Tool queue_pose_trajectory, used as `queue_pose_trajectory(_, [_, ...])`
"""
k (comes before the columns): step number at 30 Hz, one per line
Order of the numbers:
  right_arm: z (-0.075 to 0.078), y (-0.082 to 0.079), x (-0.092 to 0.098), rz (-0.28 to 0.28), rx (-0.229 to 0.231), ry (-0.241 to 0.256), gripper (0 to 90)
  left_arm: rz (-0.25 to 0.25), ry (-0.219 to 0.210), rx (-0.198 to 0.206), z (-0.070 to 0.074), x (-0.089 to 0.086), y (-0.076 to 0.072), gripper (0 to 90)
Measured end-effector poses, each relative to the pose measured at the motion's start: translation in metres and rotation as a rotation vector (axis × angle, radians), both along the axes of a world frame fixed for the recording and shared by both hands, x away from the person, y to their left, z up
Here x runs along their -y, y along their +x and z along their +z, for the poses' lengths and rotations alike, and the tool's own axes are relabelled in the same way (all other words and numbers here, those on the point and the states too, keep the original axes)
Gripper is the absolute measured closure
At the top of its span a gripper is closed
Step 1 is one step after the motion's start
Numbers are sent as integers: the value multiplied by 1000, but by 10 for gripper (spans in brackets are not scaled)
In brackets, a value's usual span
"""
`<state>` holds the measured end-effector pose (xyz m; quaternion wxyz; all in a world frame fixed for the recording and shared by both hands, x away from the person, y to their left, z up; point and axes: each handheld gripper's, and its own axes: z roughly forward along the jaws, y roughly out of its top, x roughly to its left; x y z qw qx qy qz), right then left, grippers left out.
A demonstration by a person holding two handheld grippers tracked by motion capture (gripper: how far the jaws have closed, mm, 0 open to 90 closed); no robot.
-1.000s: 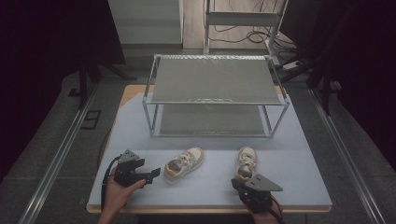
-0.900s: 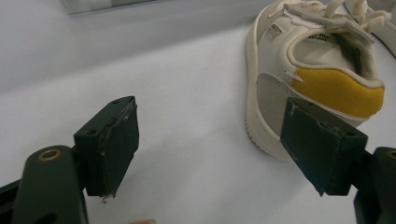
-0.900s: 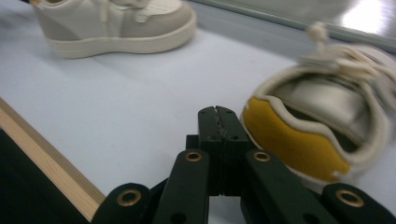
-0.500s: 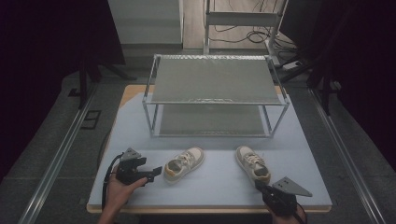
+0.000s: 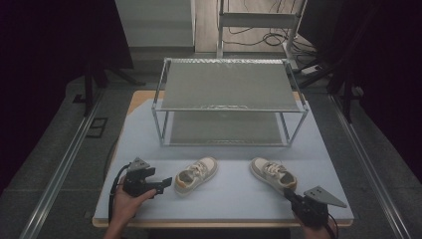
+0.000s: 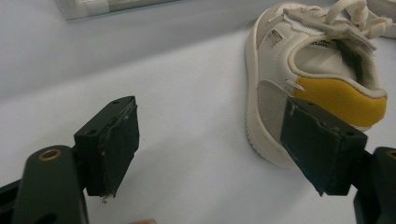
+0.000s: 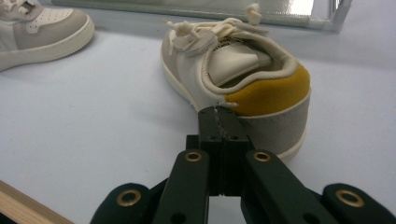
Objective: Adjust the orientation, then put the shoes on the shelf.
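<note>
Pale blue tabletop, dim room beyond. Wire rack, two shelves, at centre. Left shoe and right shoe lie in front of the rack, well apart. Left gripper, jaws spread, sits just beside the left shoe's heel. Right gripper, jaws pressed together, empty, near the right shoe's heel. Risk: closed jaws may shove that shoe rather than grasp it.

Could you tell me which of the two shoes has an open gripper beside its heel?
The left shoe, nearer the table's middle: the left gripper sits by its heel with jaws spread apart. The right shoe has the right gripper at its heel with jaws closed together.
</note>
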<state>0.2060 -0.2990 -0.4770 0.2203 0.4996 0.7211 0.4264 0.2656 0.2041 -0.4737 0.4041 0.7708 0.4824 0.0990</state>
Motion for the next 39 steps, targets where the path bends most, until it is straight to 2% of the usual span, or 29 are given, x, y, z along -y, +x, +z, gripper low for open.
queue_pose_trajectory(5, [0,1,2,-1,-3,-1,889,-1,-1,3,1,0,0,197])
queue_pose_trajectory(7, [0,0,2,9,0,9,858,2,-1,4,1,-1,0,197])
queue_pose_trajectory(8, [1,-2,2,31,15,32,816,4,-2,4,1,-1,0,197])
queue_pose_trajectory(9, [1,-2,2,31,15,32,816,4,-2,4,1,-1,0,197])
queue_pose_trajectory(10, [5,-5,-1,55,42,40,751,3,-7,6,1,0,0,197])
queue_pose_trajectory(14, [12,-8,-4,76,98,55,614,7,-23,8,2,-1,-1,198])
queue_pose_trajectory(21, [17,-1,-1,74,102,62,407,-10,-48,34,11,-2,-5,200])
queue_pose_trajectory(26, [22,2,-1,94,104,63,355,-33,-53,61,20,0,-12,196])
queue_pose_trajectory(31, [32,0,0,106,145,63,324,-64,-69,67,27,4,-18,186])
queue_pose_trajectory(39, [38,6,13,82,122,52,273,-119,-46,57,33,14,-23,157])
